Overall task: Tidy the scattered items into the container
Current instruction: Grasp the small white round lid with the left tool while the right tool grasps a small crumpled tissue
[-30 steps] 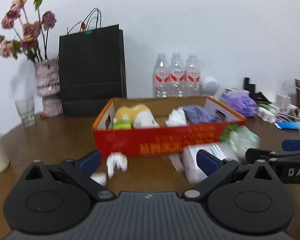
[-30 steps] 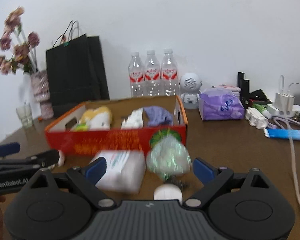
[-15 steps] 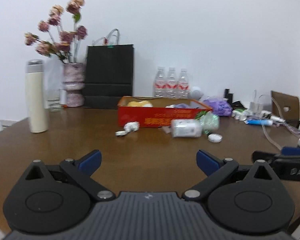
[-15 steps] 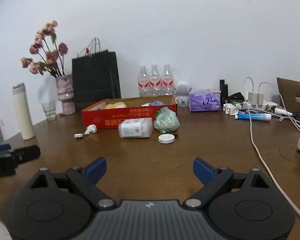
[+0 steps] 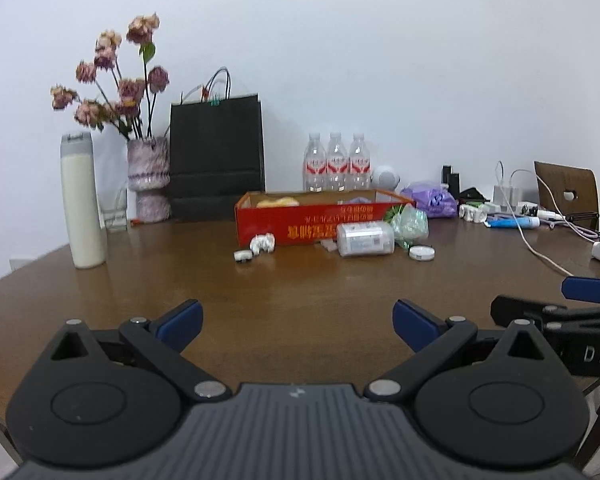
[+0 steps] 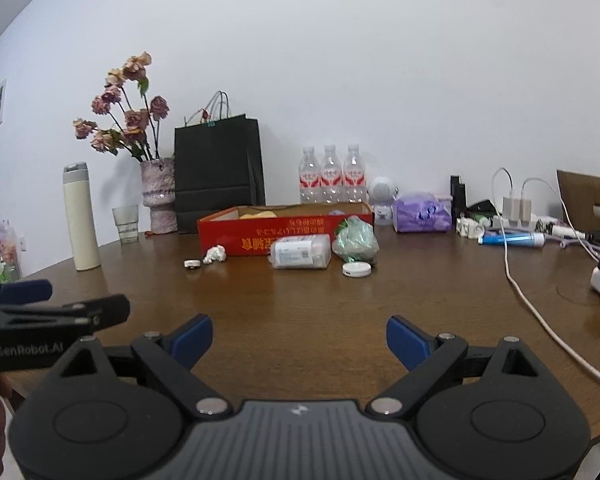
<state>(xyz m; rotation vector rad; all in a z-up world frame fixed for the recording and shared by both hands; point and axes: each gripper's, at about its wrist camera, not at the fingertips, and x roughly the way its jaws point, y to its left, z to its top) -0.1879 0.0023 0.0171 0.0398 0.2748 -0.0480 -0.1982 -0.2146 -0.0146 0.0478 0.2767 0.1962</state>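
My left gripper [image 5: 298, 320] and right gripper [image 6: 299, 334] look alike: black linkage arms, round black housings, silver pivot screws, ribbed grey bodies, blue pads on the fingertips [image 6: 191, 336]. Side-on, one body reads "GenRobot.AI", the other "DAS".

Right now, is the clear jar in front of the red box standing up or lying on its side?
Lying on its side: the clear jar rests lengthwise on the table, against the red box.

I see a brown wooden desk [image 6: 300, 304] carrying a red box [image 6: 284, 230] near its far side. In front of the box lie a clear jar [image 6: 300, 254], a green crinkled bag [image 6: 355, 240], a white round lid [image 6: 356, 269] and a crumpled white wad [image 6: 215, 255]. A cream flask [image 6: 80, 218] stands upright at the left.
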